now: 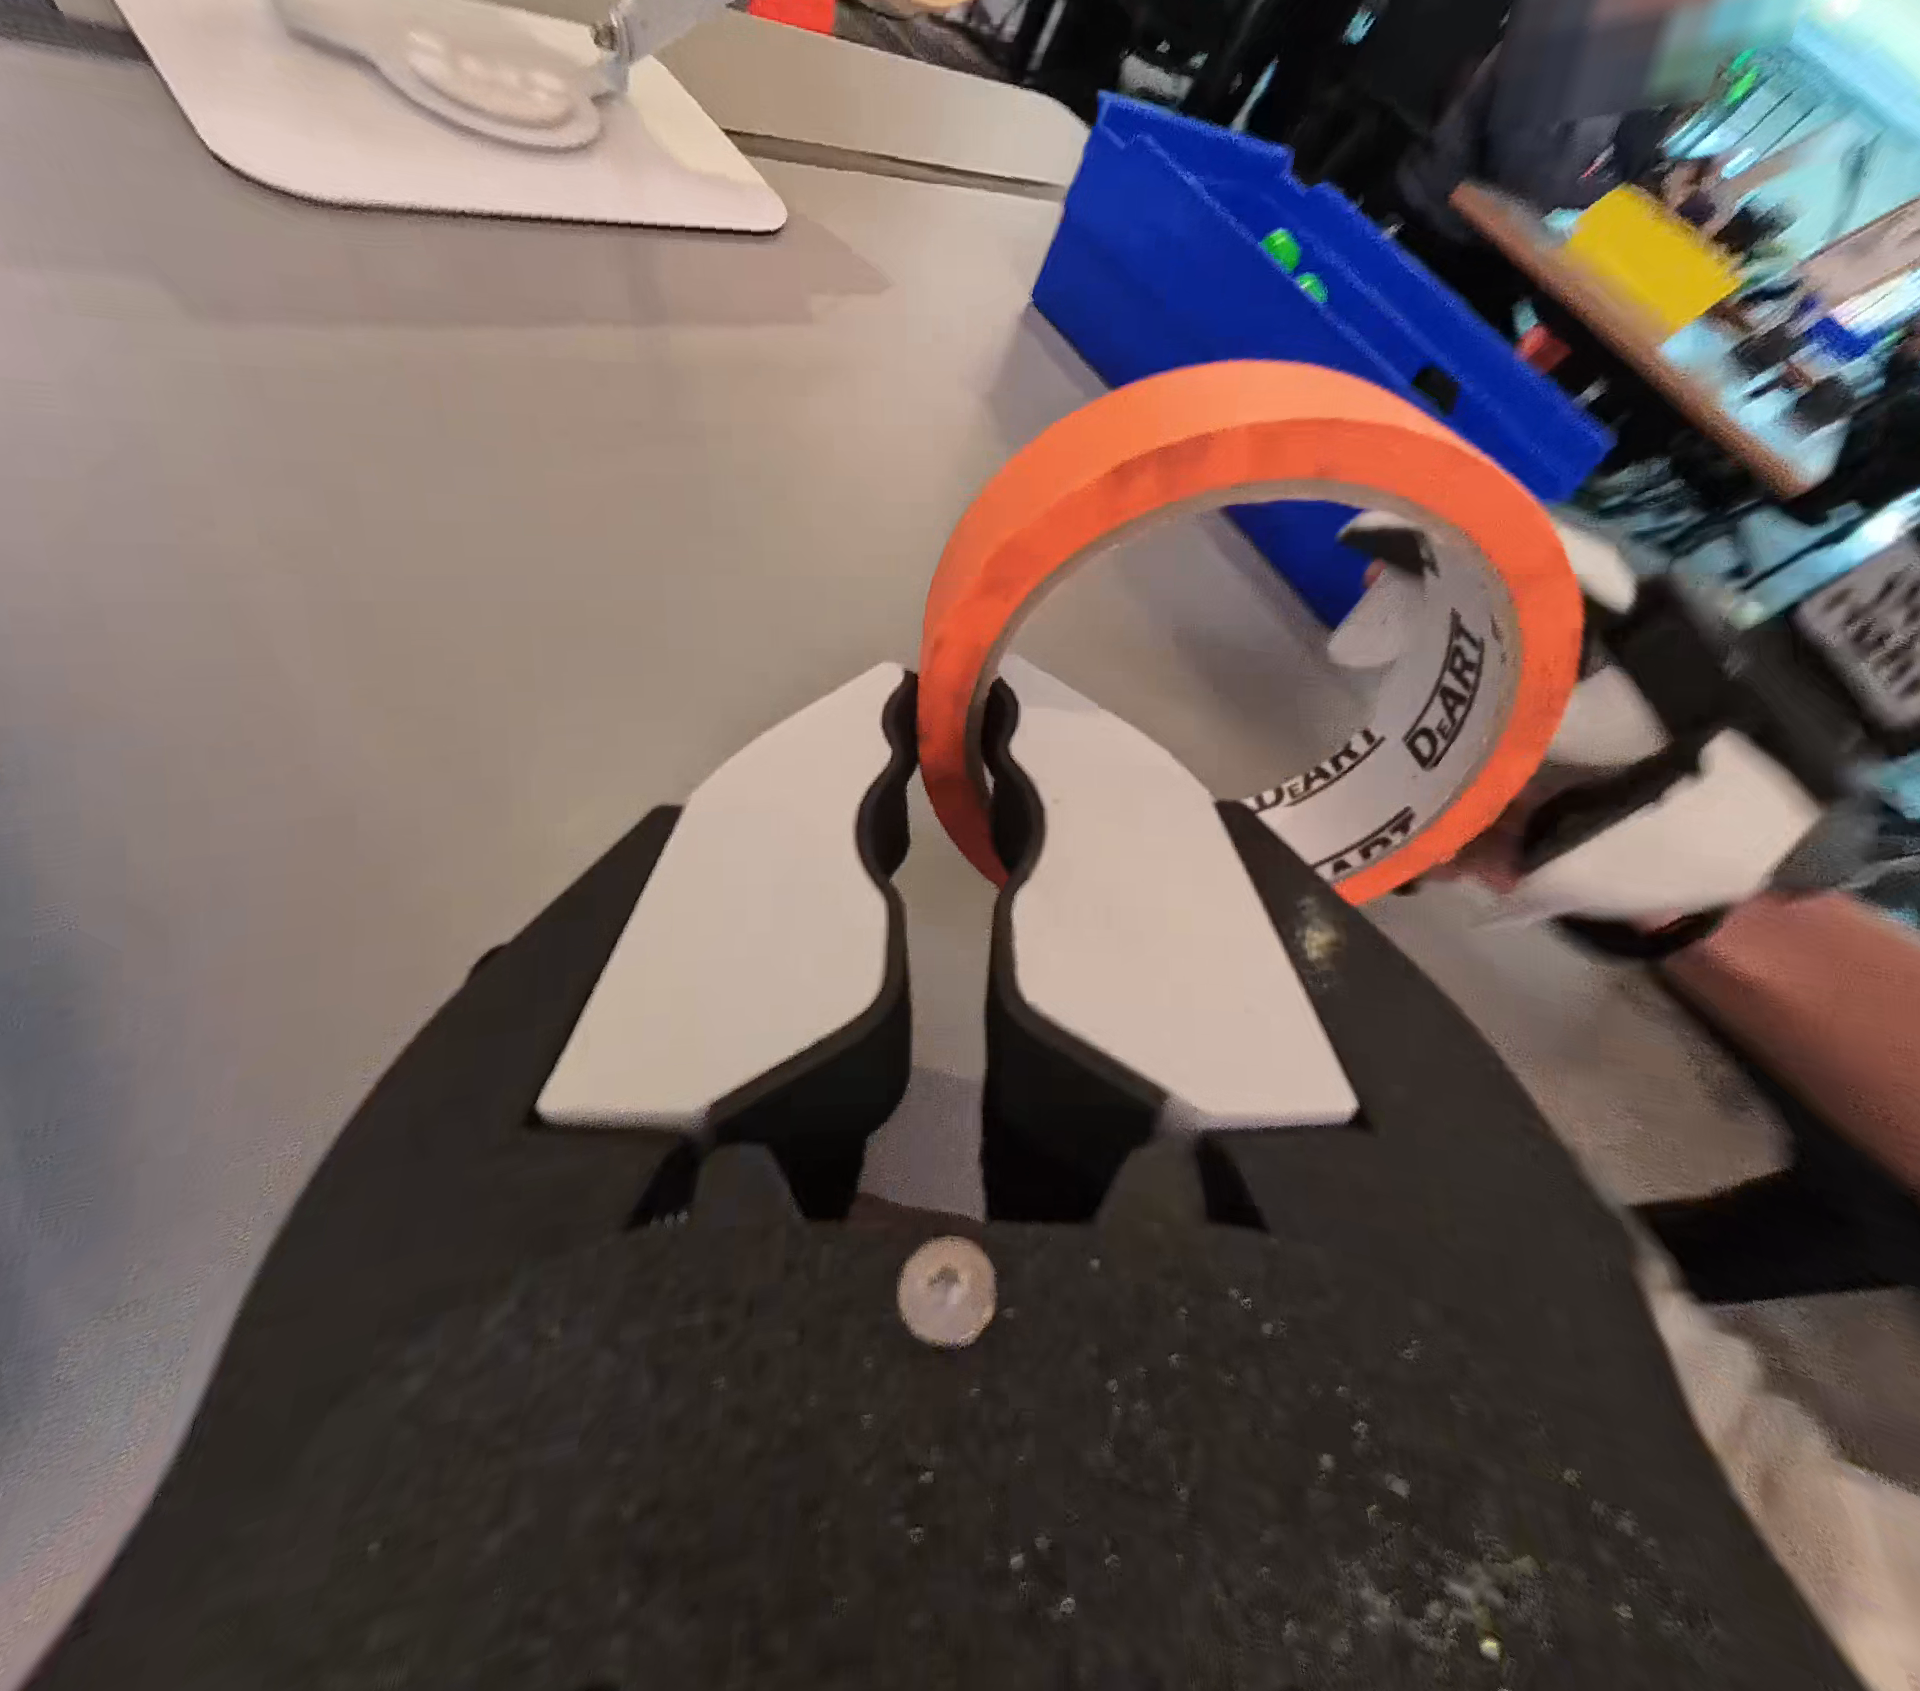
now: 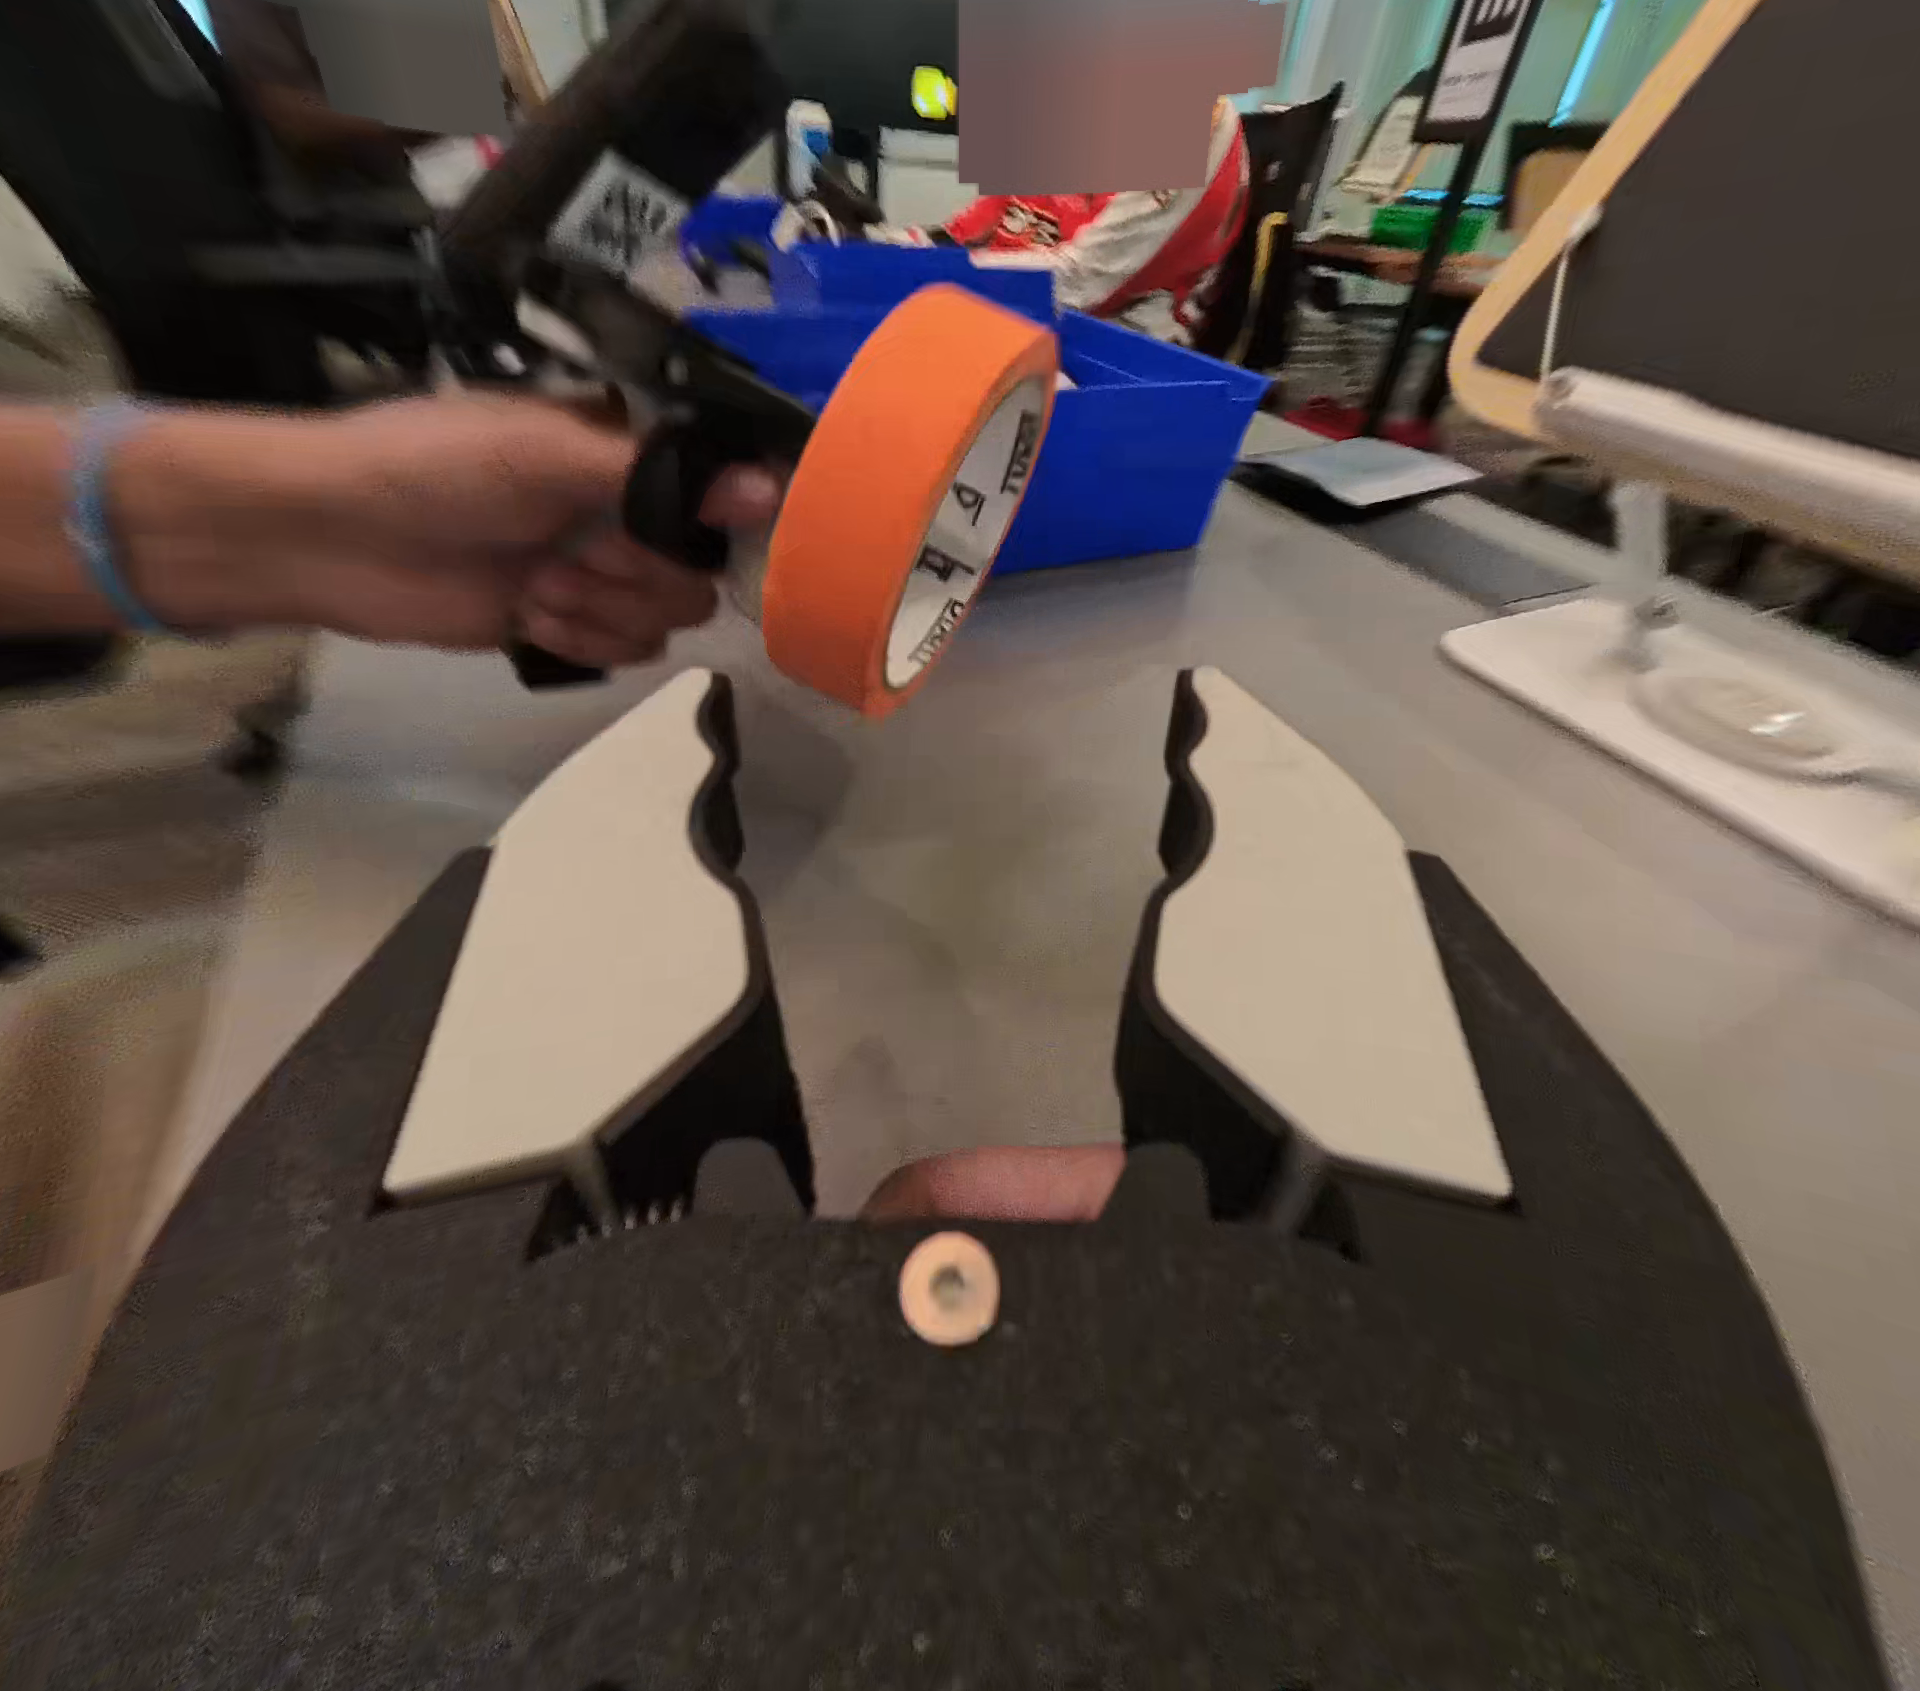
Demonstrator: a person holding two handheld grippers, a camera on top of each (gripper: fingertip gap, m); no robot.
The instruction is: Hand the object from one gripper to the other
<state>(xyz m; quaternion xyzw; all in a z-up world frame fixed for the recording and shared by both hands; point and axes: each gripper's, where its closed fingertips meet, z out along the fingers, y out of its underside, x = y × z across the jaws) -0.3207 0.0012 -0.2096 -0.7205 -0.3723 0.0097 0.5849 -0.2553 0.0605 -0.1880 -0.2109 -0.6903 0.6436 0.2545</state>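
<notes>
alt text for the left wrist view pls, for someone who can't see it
The left tongs are shut on the wall of an orange tape roll, held upright above a grey table. The right tongs sit blurred just beyond the roll, with a blue bin and a white monitor stand behind.

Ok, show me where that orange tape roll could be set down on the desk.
Free: the grey desk under the open right gripper, and the stretch left of the left gripper, below the white monitor base. Crowded: the far edge, taken by the blue bin. The tape roll is in the left jaws.
</notes>
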